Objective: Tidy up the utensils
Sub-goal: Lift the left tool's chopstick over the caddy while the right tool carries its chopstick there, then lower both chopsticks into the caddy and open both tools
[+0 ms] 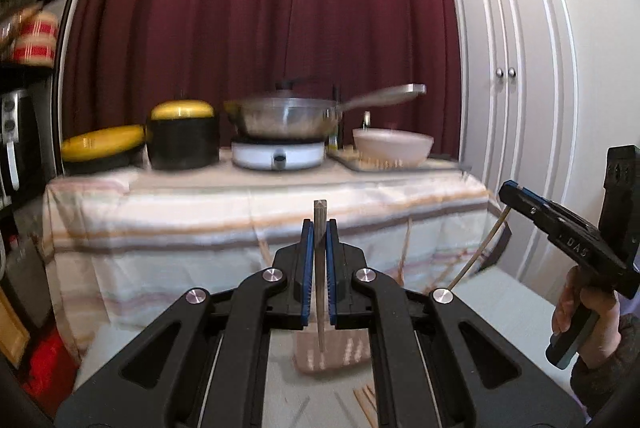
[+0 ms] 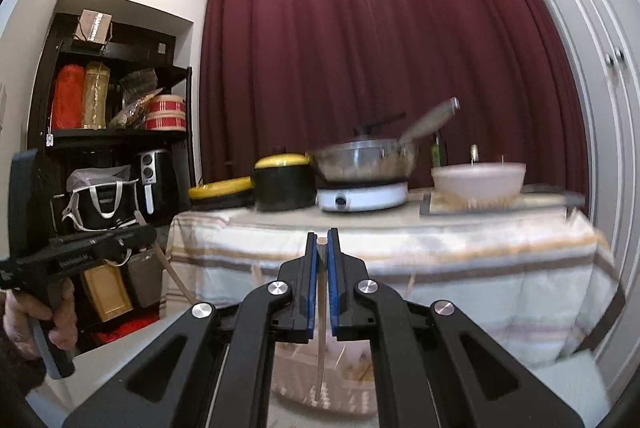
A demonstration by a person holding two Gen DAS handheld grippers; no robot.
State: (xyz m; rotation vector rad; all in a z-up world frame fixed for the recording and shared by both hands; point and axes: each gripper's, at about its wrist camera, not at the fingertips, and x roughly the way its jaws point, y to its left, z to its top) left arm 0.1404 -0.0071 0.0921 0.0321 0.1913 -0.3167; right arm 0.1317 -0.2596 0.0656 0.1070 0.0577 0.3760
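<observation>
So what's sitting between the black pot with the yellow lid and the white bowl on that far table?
A lidded steel pan on a white burner, in both wrist views.

Both tongs [image 1: 320, 228] [image 2: 322, 240] clamped, roughly level

My right gripper [image 2: 322, 242] clamps a pale chopstick [image 2: 320, 328] upright | basket [image 2: 288, 384] below | left gripper [image 2: 136, 234] alongside, gripping another chopstick [image 2: 176, 278].

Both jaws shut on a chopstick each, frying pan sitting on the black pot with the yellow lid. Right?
Not quite. The right wrist view shows the steel frying pan on the white round cooker, beside the black pot with the yellow lid. Left gripper and right gripper each clamp a wooden chopstick.
</observation>
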